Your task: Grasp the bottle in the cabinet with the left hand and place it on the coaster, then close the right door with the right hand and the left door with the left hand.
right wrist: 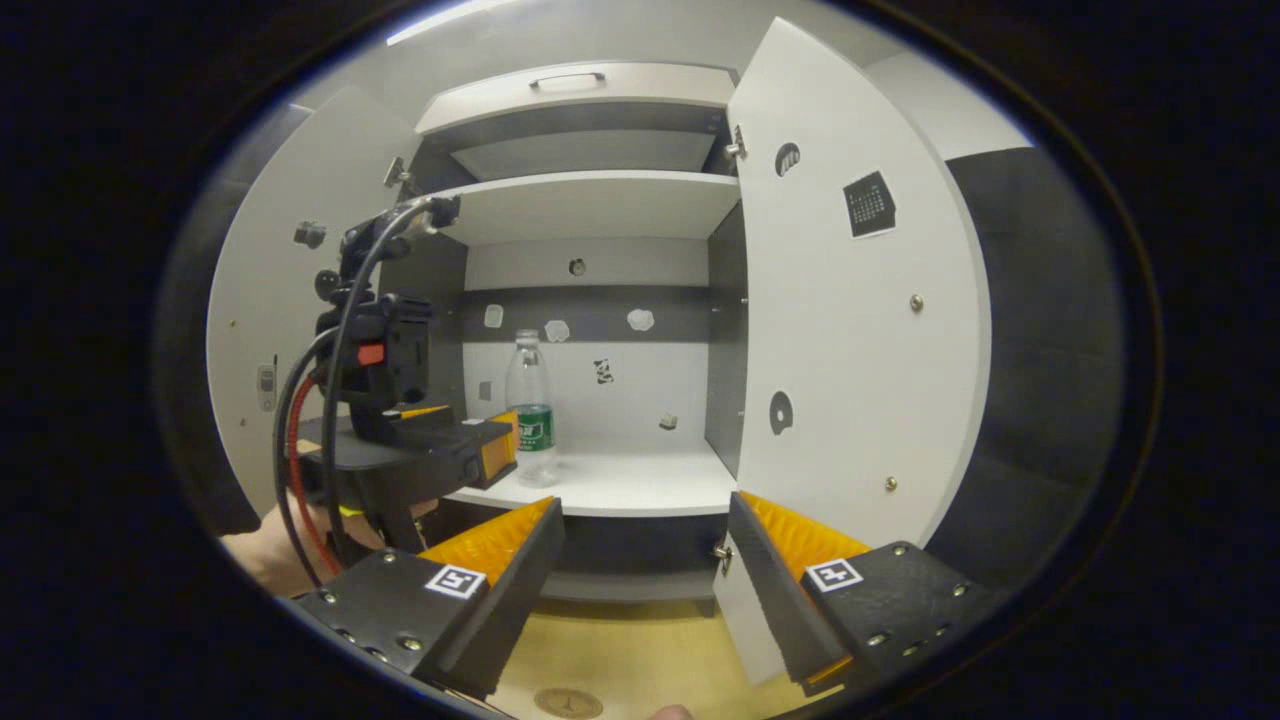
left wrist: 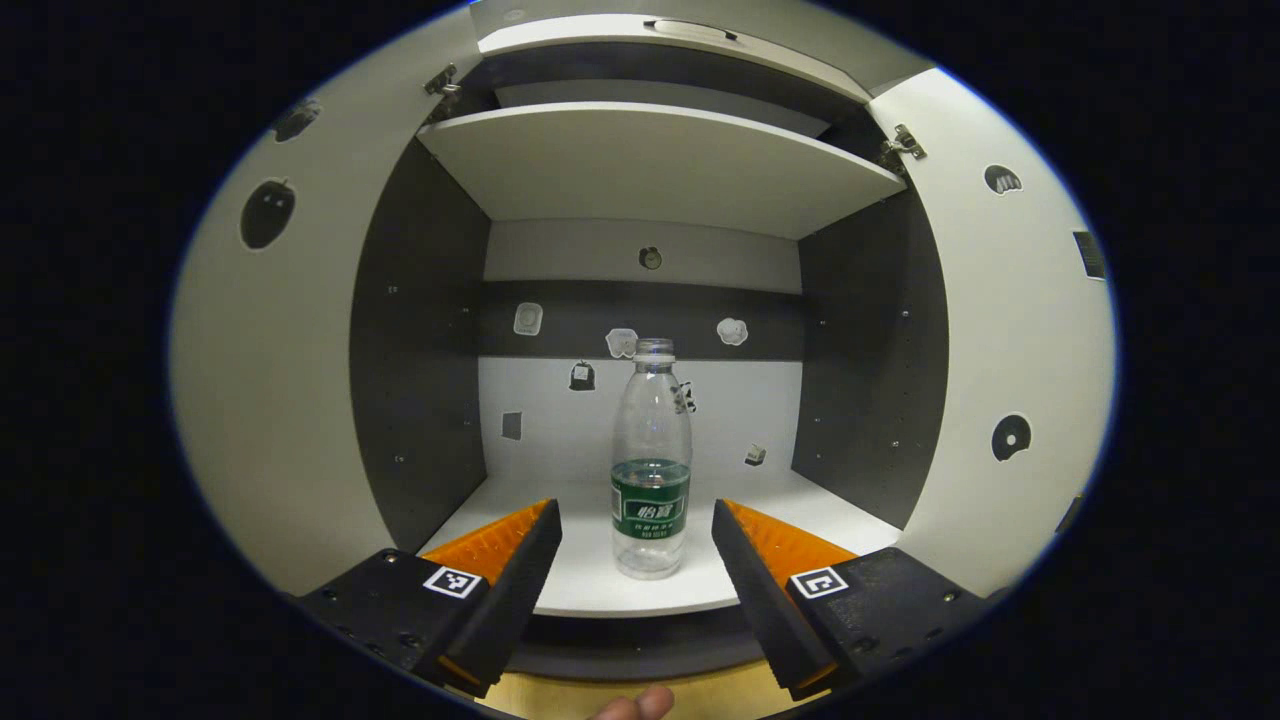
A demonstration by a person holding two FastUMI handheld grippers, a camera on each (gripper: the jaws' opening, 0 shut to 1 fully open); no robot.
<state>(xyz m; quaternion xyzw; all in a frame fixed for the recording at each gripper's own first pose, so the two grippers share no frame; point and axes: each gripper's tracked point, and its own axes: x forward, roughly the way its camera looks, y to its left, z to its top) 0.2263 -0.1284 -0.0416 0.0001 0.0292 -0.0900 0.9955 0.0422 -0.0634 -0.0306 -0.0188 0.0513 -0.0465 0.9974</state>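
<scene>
A clear plastic bottle [left wrist: 651,460] with a green label stands upright on the cabinet's lower shelf [left wrist: 600,585], near its front edge. My left gripper [left wrist: 636,535] is open, a finger on each side of the bottle, apart from it. In the right gripper view the bottle [right wrist: 531,410] stands on the shelf with the left gripper [right wrist: 500,450] reaching in at its left. My right gripper [right wrist: 645,540] is open and holds nothing, in front of the cabinet by the right door's [right wrist: 850,330] lower edge. Both doors stand open. A round coaster [right wrist: 568,703] lies on the wooden tabletop below.
The left door [left wrist: 290,380] and right door [left wrist: 1010,350] flank the opening. An upper shelf [left wrist: 650,165] hangs above the bottle. Small stickers dot the back wall and doors. A hand [right wrist: 280,550] holds the left gripper, cables trailing. A fingertip [left wrist: 635,706] shows at the bottom edge.
</scene>
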